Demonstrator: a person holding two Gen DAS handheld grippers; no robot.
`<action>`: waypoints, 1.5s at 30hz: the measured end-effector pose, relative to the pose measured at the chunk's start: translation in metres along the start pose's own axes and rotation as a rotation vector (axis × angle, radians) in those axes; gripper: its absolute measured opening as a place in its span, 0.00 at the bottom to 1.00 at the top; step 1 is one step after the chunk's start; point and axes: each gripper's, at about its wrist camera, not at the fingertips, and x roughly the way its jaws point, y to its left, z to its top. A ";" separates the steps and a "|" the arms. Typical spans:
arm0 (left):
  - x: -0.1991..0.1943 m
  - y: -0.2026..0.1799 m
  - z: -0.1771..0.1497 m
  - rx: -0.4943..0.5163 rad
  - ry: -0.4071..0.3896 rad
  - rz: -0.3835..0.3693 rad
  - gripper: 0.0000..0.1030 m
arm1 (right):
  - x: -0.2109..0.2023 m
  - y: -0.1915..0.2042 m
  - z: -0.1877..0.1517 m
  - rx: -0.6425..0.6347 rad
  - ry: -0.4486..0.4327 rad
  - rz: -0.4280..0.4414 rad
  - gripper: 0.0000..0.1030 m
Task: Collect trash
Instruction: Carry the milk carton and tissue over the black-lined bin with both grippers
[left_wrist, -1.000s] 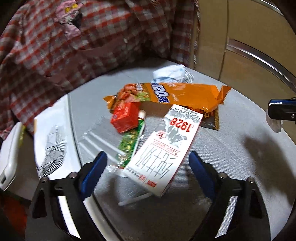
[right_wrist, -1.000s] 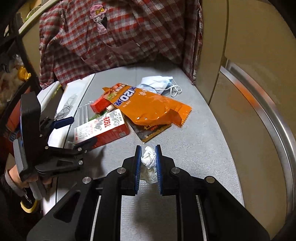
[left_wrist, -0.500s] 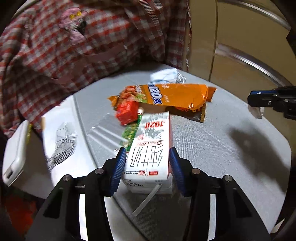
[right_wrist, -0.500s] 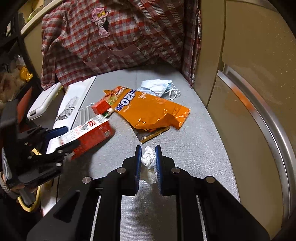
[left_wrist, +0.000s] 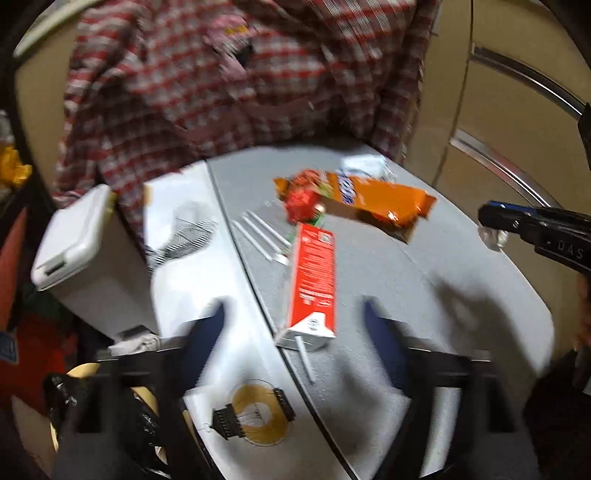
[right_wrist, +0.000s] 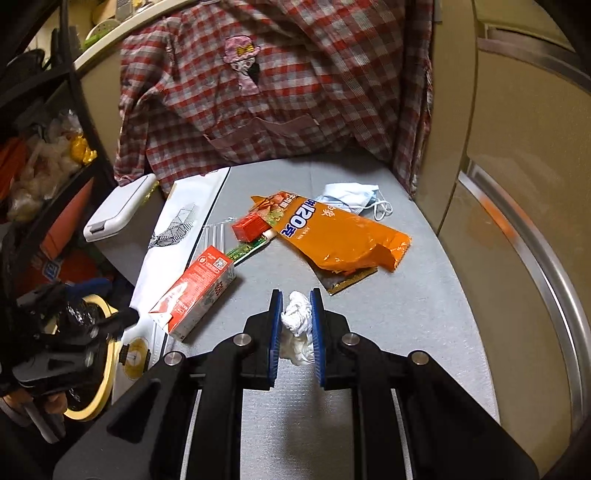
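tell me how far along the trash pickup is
Early on. Nothing visibly binned yet. In hand: the right tongs pinch a crumpled tissue. The left tongs are opening, with the milk carton lying loose on the table. Left: carton, orange snack bag, face mask, small red box.

Warm dim light, left view motion-blurred, fisheye-bent edges, soft shadows

tabletop (right_wrist: 388, 314): matt grey, finely textured | snack bag (right_wrist: 343, 236): glossy orange foil | milk carton (right_wrist: 195, 291): smooth printed card | wad (right_wrist: 297, 317) in my right tool (right_wrist: 296, 325): crumpled white tissue | shirt (right_wrist: 277, 92): checked cloth | my tool pads (right_wrist: 275, 321): blue ribbed rubber
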 end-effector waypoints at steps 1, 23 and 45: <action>0.000 0.000 -0.001 -0.001 0.001 -0.002 0.78 | 0.000 0.001 -0.001 -0.006 0.000 -0.003 0.15; 0.057 -0.011 -0.008 0.043 0.081 0.036 0.36 | 0.023 -0.007 -0.004 -0.017 0.063 -0.014 0.15; -0.135 0.056 -0.039 -0.169 -0.005 0.230 0.36 | -0.077 0.098 -0.014 -0.102 -0.074 0.257 0.15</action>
